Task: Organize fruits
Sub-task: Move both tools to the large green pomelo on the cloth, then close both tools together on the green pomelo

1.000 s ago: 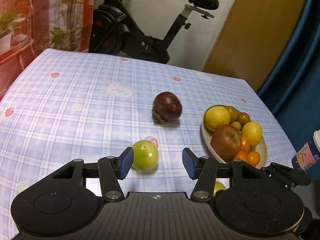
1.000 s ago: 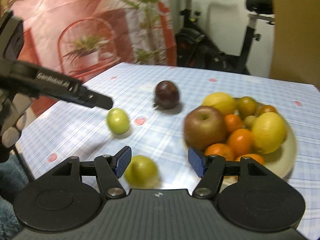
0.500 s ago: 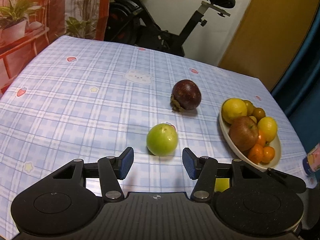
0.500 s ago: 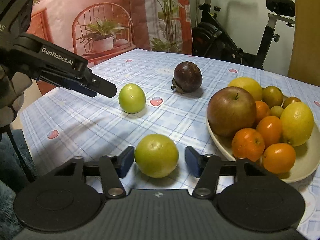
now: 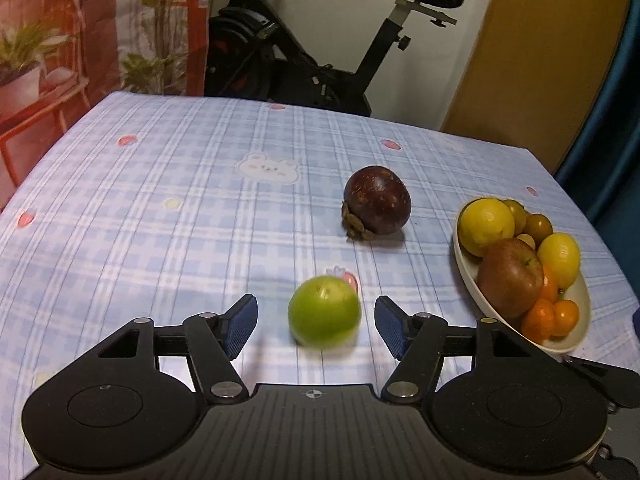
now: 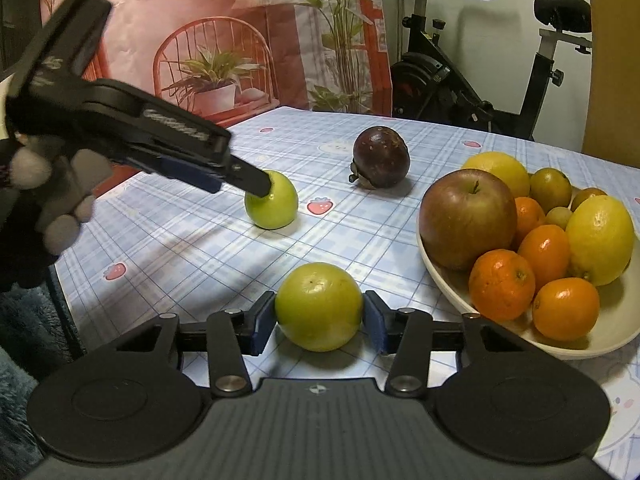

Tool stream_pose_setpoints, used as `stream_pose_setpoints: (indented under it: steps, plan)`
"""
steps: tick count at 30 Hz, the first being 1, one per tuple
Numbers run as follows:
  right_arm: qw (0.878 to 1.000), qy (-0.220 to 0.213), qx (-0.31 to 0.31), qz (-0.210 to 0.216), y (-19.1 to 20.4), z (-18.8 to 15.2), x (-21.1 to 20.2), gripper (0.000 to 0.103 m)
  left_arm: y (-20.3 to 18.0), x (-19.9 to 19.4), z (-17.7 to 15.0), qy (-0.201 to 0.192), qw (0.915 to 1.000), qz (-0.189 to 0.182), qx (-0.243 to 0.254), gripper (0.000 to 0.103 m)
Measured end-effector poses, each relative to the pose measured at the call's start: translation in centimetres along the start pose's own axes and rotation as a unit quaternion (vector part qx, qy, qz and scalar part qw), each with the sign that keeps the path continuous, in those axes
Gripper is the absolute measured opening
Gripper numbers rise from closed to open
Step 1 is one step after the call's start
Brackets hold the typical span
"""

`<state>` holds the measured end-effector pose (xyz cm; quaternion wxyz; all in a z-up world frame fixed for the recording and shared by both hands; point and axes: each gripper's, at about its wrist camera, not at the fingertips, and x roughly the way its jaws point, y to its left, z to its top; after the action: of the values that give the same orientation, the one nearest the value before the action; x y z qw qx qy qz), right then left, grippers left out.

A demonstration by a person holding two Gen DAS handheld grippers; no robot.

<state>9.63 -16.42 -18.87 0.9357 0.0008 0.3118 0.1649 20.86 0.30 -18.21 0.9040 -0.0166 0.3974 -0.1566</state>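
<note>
On the blue checked tablecloth, a green fruit [image 5: 325, 311] lies between the fingers of my left gripper [image 5: 316, 328]. Its jaws are opening and the blue pads [image 5: 240, 326] stand clear of it on both sides. In the right wrist view this gripper [image 6: 244, 176] reaches the same fruit [image 6: 276, 206] from the left. My right gripper [image 6: 319, 322] is closing on a yellow-green fruit [image 6: 319, 306], with both pads touching its sides. A dark purple mangosteen [image 5: 378, 200] [image 6: 381, 157] lies farther back. A white bowl [image 5: 466, 276] [image 6: 448, 284] on the right holds an apple, lemons and oranges.
An exercise bike [image 5: 320, 60] [image 6: 460, 80] stands behind the table's far edge. A printed backdrop with plants hangs at the left. A person's gloved hand [image 6: 52, 188] holds the left gripper beyond the table's left edge. A blue curtain [image 5: 608, 120] hangs at the right.
The left gripper came down around the green fruit and its jaws widened. The right gripper's jaws narrowed until the pads met the yellow-green fruit.
</note>
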Motion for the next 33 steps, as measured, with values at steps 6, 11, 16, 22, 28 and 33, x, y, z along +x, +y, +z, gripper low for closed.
stream_pose_setpoints:
  steps: [6,11,16,22,28,33]
  plan:
    - [1.0,0.0,0.004,0.002,-0.1,0.0,-0.1,0.049,-0.8,2.4,0.0,0.015,0.9995,0.005,0.026,0.068]
    - [1.0,0.0,0.006,0.004,-0.1,-0.1,-0.1,0.049,-0.9,2.8,0.0,0.013,0.9995,0.003,0.028,0.067]
    - [1.0,0.001,0.009,0.005,-0.2,-0.1,-0.1,0.049,-1.0,2.8,-0.1,0.008,0.9992,0.007,0.04,0.049]
    - [1.0,0.004,0.013,0.006,-0.2,0.1,-0.1,0.049,-0.9,2.0,-0.3,0.009,0.9991,0.003,0.041,0.049]
    - [1.0,0.002,0.016,0.004,-0.2,0.3,-0.4,0.049,-1.3,0.5,-0.5,0.001,0.9992,-0.003,0.04,0.049]
    - [1.0,-0.009,0.013,0.003,0.1,0.5,-1.0,0.049,-1.9,-0.9,-0.5,-0.01,0.999,-0.006,0.044,0.049]
